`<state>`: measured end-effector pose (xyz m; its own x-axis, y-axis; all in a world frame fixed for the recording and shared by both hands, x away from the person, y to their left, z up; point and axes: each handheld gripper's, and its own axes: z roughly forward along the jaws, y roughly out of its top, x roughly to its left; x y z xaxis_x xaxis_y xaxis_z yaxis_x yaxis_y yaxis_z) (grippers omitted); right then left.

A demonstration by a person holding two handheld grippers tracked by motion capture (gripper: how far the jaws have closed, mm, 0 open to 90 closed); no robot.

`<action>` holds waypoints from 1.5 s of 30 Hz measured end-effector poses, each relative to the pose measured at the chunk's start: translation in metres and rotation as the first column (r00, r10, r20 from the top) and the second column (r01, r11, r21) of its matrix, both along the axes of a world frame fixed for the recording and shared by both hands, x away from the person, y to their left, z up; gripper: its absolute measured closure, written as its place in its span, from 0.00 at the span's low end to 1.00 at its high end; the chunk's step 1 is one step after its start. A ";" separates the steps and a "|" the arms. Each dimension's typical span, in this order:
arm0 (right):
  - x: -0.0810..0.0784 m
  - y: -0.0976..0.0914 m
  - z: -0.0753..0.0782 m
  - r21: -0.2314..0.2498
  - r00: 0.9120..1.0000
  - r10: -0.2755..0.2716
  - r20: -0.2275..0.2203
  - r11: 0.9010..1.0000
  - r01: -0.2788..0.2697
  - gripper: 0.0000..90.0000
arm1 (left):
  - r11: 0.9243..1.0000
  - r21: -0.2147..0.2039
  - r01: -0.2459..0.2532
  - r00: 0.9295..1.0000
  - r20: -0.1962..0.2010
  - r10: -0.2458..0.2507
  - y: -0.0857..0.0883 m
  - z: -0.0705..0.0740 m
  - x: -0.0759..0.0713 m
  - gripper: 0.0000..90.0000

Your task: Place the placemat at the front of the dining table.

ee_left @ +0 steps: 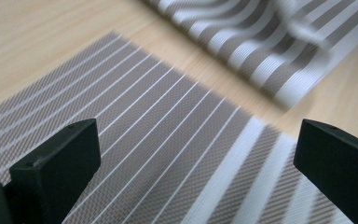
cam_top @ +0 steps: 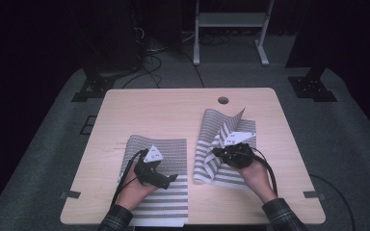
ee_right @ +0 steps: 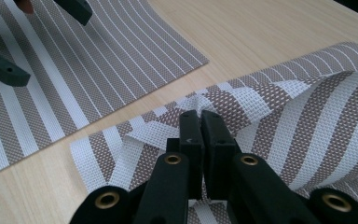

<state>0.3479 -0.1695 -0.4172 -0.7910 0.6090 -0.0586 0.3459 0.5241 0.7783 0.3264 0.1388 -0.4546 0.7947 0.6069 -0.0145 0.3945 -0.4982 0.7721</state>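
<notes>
1. Dark floor surrounds the wooden table (cam_top: 125,103).
2. Right gripper (ee_right: 200,116) is clamped shut on a corner of the right mat (cam_top: 211,130), folded up and over at the table's right.
3. Left gripper (ee_left: 196,154) gapes wide, holding nothing, above the flat left mat (cam_top: 171,192).

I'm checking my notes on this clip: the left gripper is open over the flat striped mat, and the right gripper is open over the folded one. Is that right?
Not quite. The right gripper is shut on the folded mat, pinching its lifted edge, as the right gripper view shows. The left gripper is open over the flat mat.
</notes>
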 end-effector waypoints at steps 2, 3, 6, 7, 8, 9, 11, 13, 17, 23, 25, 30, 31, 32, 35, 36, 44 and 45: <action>0.000 0.001 0.000 0.000 1.000 0.002 -0.002 1.000 -0.002 0.97 | 1.000 -0.020 0.016 1.000 0.005 -0.016 -0.005 0.006 -0.002 0.00; 0.000 0.005 0.000 0.000 1.000 0.010 0.001 1.000 -0.010 0.97 | 0.999 -0.028 0.024 1.000 0.007 -0.024 -0.007 0.008 -0.003 0.00; 0.000 0.007 0.000 0.004 1.000 0.016 -0.001 1.000 -0.016 0.97 | 0.997 -0.057 0.047 0.999 0.007 -0.046 -0.012 0.014 -0.005 0.01; -0.001 0.008 0.000 0.007 1.000 0.019 -0.001 1.000 -0.019 0.97 | 0.996 -0.071 0.048 0.999 0.004 -0.048 -0.013 0.016 -0.005 0.03; -0.001 0.008 0.001 0.011 1.000 0.022 -0.001 1.000 -0.022 0.97 | 0.996 -0.079 0.050 0.999 -0.004 -0.051 -0.013 0.018 -0.005 0.03; -0.001 0.009 0.001 0.015 1.000 0.026 0.000 1.000 -0.026 0.97 | 0.995 -0.088 0.054 0.998 -0.011 -0.055 -0.015 0.019 -0.005 0.03; -0.001 0.009 0.002 0.023 1.000 0.030 -0.001 0.999 -0.030 0.97 | 0.993 -0.100 0.063 0.998 -0.022 -0.065 -0.017 0.023 -0.004 0.03; -0.002 0.011 0.004 0.027 0.999 0.037 -0.004 0.999 -0.036 0.97 | 0.991 -0.116 0.066 0.997 -0.029 -0.070 -0.019 0.025 -0.004 0.05; -0.004 0.015 0.008 0.034 0.999 0.053 0.007 0.998 -0.053 0.97 | 0.988 -0.124 0.090 0.996 -0.019 -0.093 -0.027 0.030 -0.002 0.10; -0.010 0.025 0.012 0.035 0.996 0.085 0.014 0.996 -0.086 0.97 | 0.984 -0.144 0.105 0.994 0.001 -0.106 -0.037 0.030 0.004 0.25; -0.010 0.025 0.012 0.036 0.996 0.090 0.016 0.995 -0.090 0.97 | 0.979 -0.168 0.114 0.993 -0.006 -0.116 -0.039 0.030 0.007 0.28; -0.012 0.027 0.013 0.040 0.994 0.103 0.020 0.994 -0.104 0.97 | 0.973 -0.183 0.138 0.989 -0.022 -0.144 -0.045 0.028 0.013 0.39; -0.012 0.026 0.013 0.042 0.994 0.104 0.019 0.994 -0.105 0.97 | 0.973 -0.187 0.137 0.989 -0.023 -0.144 -0.046 0.027 0.015 0.41; -0.012 0.026 0.013 0.044 0.994 0.105 0.018 0.993 -0.106 0.97 | 0.973 -0.188 0.137 0.989 -0.028 -0.145 -0.046 0.026 0.017 0.42; -0.013 0.027 0.013 0.044 0.994 0.111 0.020 0.993 -0.112 0.97 | 0.972 -0.186 0.146 0.987 -0.037 -0.155 -0.049 0.024 0.021 0.47; -0.013 0.027 0.013 0.046 0.993 0.114 0.020 0.992 -0.115 0.97 | 0.971 -0.190 0.144 0.987 -0.042 -0.155 -0.050 0.023 0.022 0.52; -0.014 0.026 0.013 0.048 0.993 0.114 0.025 0.992 -0.115 0.97 | 0.963 -0.209 0.172 0.978 -0.076 -0.192 -0.056 0.020 0.028 0.69; -0.014 0.026 0.013 0.049 0.993 0.115 0.025 0.992 -0.116 0.97 | 0.962 -0.209 0.175 0.977 -0.081 -0.196 -0.057 0.020 0.028 0.71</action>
<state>0.3342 -0.1435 -0.4038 -0.8551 0.5161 -0.0485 0.2675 0.5195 0.8115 0.3546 0.0818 -0.4345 0.8814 0.4256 -0.2048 0.3897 -0.4101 0.8246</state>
